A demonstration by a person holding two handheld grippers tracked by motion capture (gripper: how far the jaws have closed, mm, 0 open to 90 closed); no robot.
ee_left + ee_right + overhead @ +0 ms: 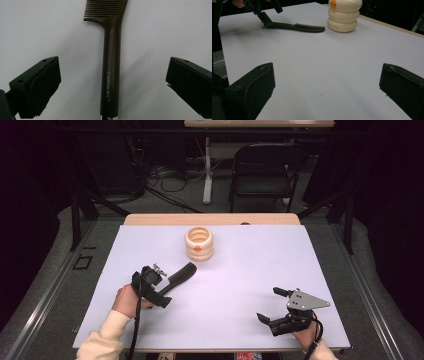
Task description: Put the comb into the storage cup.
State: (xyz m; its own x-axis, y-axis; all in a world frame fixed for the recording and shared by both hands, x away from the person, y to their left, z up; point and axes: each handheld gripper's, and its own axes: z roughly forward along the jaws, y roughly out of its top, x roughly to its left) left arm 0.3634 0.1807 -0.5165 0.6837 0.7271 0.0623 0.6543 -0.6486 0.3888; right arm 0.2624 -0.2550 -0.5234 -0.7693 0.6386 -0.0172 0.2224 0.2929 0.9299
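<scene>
A dark brown comb [111, 67] lies flat on the white table [250, 270], left of the middle, its toothed end aimed toward the far edge and a cream ribbed pot [199, 243] that stands near that far edge. The left gripper [159, 290] sits over the comb's handle end with its jaws spread as wide as they go; the handle runs between them, clear of both pads, so nothing is gripped. The right gripper [273, 304] rests near the front right corner, well apart from the comb, its jaws wide apart and bare
</scene>
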